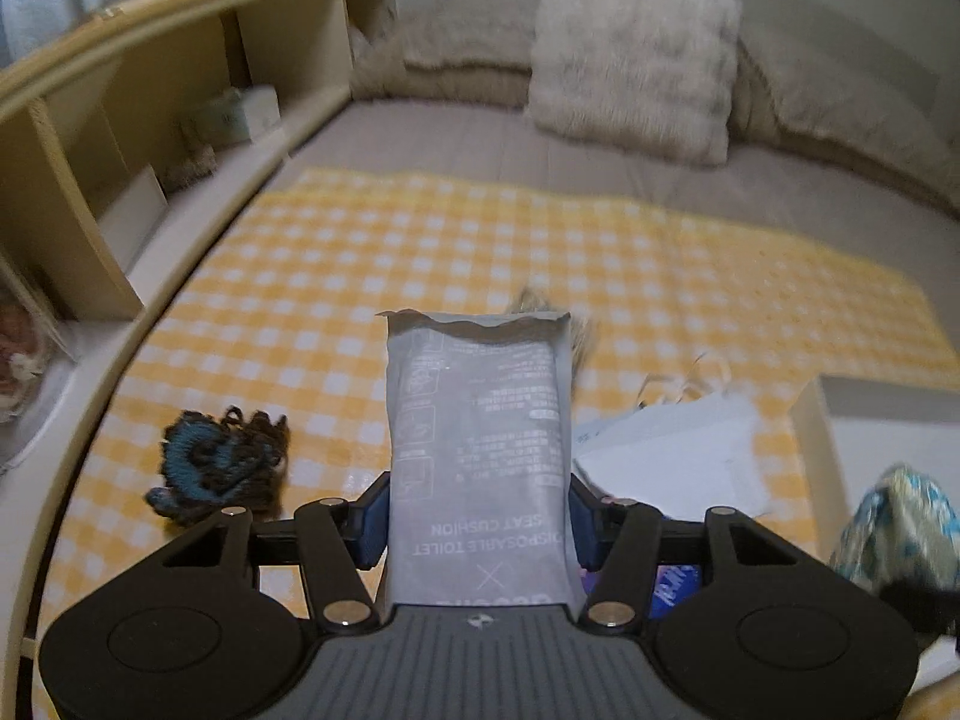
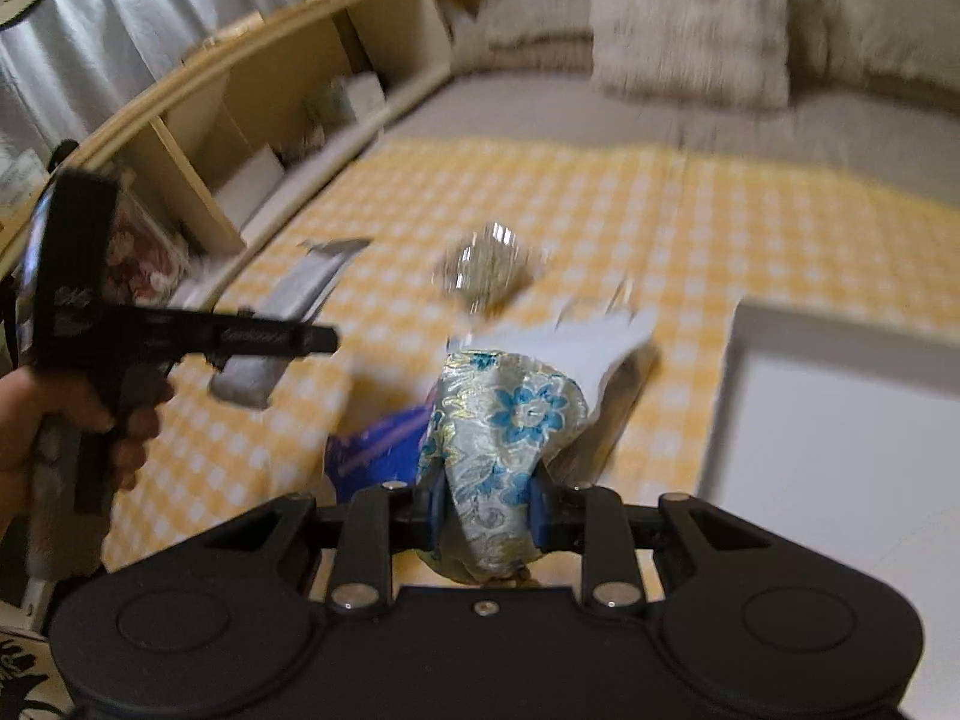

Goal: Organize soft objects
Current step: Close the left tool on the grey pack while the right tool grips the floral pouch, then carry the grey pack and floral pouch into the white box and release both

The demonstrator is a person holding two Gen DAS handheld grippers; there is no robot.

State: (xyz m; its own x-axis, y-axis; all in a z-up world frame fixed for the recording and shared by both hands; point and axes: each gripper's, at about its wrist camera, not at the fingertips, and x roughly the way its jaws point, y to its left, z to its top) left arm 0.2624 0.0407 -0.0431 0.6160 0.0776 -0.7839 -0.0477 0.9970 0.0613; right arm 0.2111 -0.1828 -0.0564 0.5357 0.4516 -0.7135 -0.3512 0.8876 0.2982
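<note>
- The left hand-held gripper (image 1: 477,525) has its blue pads pressed on both long edges of a flat grey plastic packet printed "disposable toilet seat cushion" (image 1: 480,450), jaws partly closed; the packet stands up off the yellow-and-white checked cloth (image 1: 420,252) on the bed.
- The right hand-held gripper (image 2: 487,516) is nearly closed on a bunched silvery brocade pouch with blue flowers (image 2: 507,426), also held above the checked cloth.
- The likely step is carrying both to the white open box (image 2: 840,420) at the checked cloth's right edge.
- Keep each squeeze steady; the slick packet could slide out if tilted.
- Clear the box wall before lowering.
- A dark blue crocheted piece (image 1: 219,462) waits on the checked cloth's left part.
</note>
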